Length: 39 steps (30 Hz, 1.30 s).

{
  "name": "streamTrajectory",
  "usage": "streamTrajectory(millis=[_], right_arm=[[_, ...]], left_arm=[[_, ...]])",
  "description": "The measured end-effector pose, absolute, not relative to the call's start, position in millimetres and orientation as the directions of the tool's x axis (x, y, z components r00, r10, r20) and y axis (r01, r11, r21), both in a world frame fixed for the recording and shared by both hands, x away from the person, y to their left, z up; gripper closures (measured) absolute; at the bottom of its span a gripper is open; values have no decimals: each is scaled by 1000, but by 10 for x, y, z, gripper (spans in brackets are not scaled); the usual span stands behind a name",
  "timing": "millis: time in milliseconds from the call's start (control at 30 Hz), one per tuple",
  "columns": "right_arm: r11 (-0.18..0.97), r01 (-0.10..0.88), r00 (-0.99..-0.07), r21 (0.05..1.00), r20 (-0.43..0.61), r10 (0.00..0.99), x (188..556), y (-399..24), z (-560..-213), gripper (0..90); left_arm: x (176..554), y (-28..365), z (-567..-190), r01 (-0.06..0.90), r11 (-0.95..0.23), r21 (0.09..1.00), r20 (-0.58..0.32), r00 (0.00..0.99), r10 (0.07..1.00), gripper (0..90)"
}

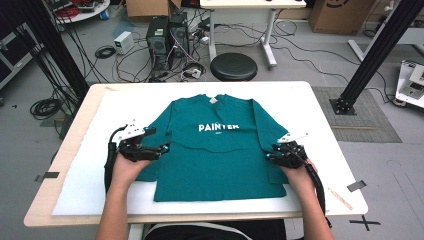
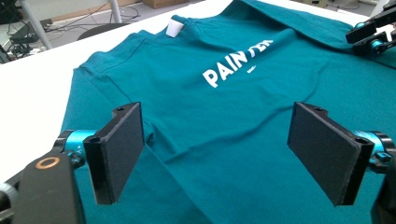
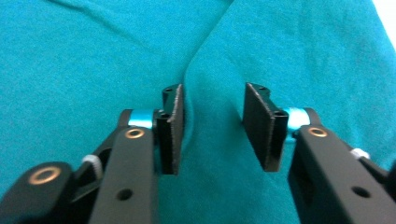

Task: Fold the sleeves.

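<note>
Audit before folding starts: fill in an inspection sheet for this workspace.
Surface: table with white mat.
Job's things: teal shirt lying flat, "PAINTER" print up.
Clutter: tape bits, stick at the table edges.
Grippers: left gripper open over the shirt's left side; right gripper partly closed, a fabric ridge between its fingers.
Cables: one trails from each gripper; many on the floor.
Surroundings: stool, computer towers, boxes, desk.

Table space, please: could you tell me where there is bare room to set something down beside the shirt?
Bare strips of white mat lie left of the shirt, right of it, and beyond the collar. The middle is crowded: shirt, plus both hand-held grippers at its sleeves.
</note>
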State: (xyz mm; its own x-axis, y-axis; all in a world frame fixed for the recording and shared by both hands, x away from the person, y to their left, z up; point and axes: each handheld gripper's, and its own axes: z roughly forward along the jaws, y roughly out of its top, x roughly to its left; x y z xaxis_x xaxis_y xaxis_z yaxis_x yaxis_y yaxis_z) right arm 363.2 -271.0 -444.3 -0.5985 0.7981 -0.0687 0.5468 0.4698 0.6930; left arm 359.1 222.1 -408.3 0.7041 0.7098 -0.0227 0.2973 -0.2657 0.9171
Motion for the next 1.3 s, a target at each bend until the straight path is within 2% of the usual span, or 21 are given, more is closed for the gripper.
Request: streamTrajectory(millis=[67,400,1100,1300], right_arm=[[472,543,-592,694,-82,801,3618,-2714,-4434,691],[469,533,-580,704,-99,809,3585,-2734,-4428,861],[326,454,-593,829,7,805,3505,-2799,-4242,871],[317,425,-602,848,3,798,3476,-2775,-4160,871]], left_arm=[[3592,2222,-4082,296,-267,917,-21,704,710,188],[3590,2227,-4079,297,-265,917,-21,701,713,189],[3593,2271,-4073,305,-251,919,-30,688,725,188],[3581,2285,-4060,300,-249,921,-24,680,733,188]])
